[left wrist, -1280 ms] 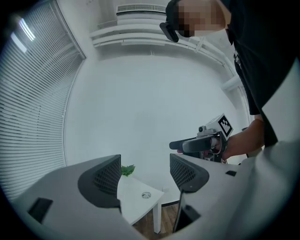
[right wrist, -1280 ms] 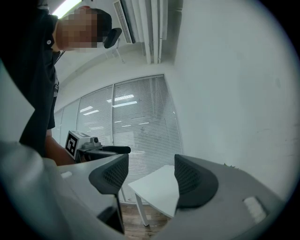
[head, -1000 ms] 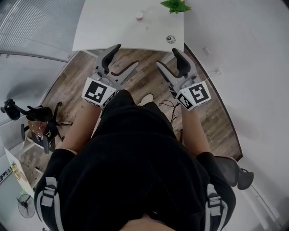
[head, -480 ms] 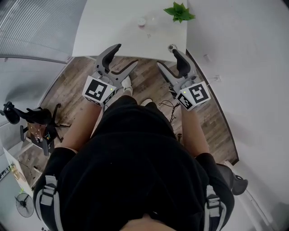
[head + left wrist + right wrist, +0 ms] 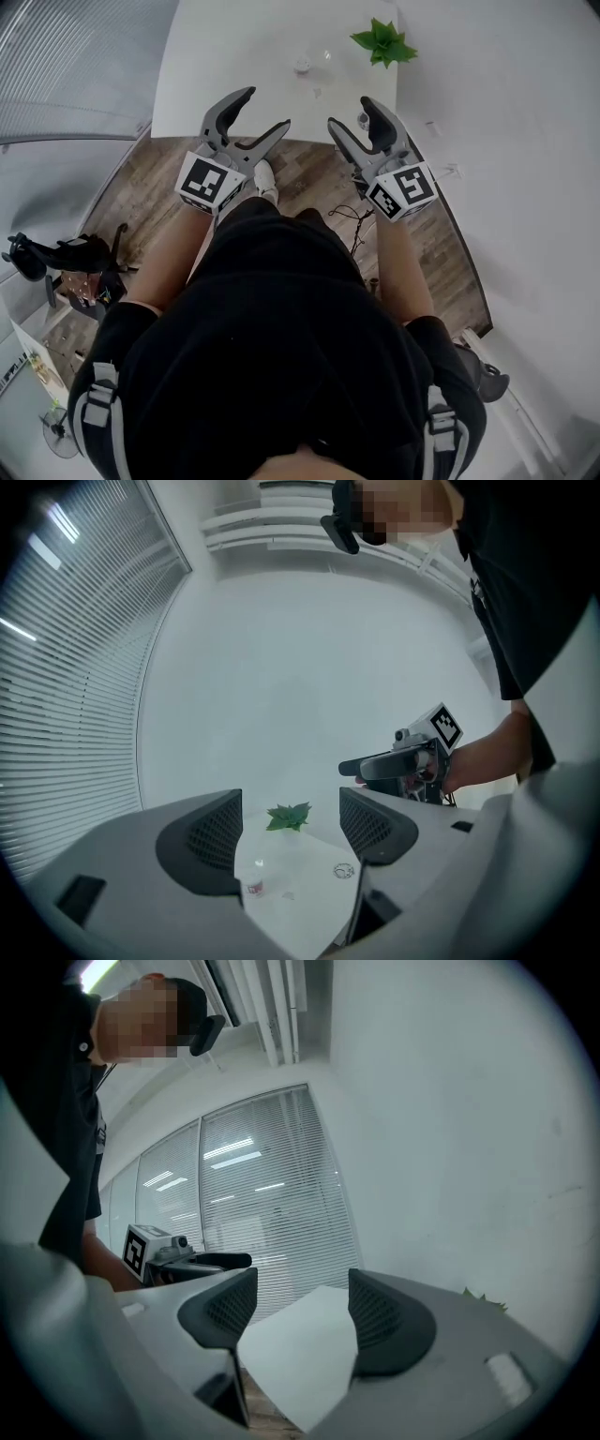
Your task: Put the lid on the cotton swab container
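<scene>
Head view: versus half a second ago, the white rectangular table is sitting nearer in frame, and all four jaw tips are now overlapping its near edge rather than partly hanging over the wood plank floor. Left gripper and right gripper are both gaping wide, gripping nothing and touching nothing. Small clear cotton swab container is standing on the table ahead of and between the two grippers, well apart from both, with the green leafy plant sitting further right.
</scene>
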Demonstrator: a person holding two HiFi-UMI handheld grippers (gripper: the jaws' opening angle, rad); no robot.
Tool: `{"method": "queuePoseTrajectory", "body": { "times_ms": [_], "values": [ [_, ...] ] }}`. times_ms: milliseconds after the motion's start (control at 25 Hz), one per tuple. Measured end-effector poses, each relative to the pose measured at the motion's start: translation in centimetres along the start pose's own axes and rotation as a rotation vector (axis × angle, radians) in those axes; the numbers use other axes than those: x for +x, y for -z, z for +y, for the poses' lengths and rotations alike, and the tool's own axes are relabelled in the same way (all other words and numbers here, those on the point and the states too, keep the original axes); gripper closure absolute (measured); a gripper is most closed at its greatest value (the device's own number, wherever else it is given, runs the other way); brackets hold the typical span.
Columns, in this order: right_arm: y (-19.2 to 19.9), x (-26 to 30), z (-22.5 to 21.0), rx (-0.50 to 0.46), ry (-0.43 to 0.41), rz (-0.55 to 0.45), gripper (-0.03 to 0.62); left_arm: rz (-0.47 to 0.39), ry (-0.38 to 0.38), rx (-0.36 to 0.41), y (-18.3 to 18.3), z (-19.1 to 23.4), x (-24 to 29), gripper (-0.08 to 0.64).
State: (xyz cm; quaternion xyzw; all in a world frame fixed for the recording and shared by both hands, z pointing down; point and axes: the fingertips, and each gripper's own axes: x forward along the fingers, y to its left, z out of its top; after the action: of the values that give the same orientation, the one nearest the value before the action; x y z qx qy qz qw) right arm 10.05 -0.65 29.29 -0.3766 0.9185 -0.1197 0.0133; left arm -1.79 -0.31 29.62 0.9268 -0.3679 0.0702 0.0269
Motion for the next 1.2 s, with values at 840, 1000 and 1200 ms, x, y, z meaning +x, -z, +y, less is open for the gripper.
{"method": "queuePoseTrajectory", "body": {
  "times_ms": [840,1000,1200],
  "values": [
    [1.4,9.1,-8.3,0.056,0.142,0.076,0.307,0.067,0.085,-0.064,4.9,8.4,7.2,0.249],
    [2.5,9.4,-10.8,0.072,0.087,0.092,0.307,0.084,0.024,-0.054,6.2,8.4,9.6,0.249],
    [4.8,10.9,-14.3,0.120,0.001,0.138,0.314,0.153,-0.073,-0.066,10.0,8.4,12.4,0.249]
  ]
}}
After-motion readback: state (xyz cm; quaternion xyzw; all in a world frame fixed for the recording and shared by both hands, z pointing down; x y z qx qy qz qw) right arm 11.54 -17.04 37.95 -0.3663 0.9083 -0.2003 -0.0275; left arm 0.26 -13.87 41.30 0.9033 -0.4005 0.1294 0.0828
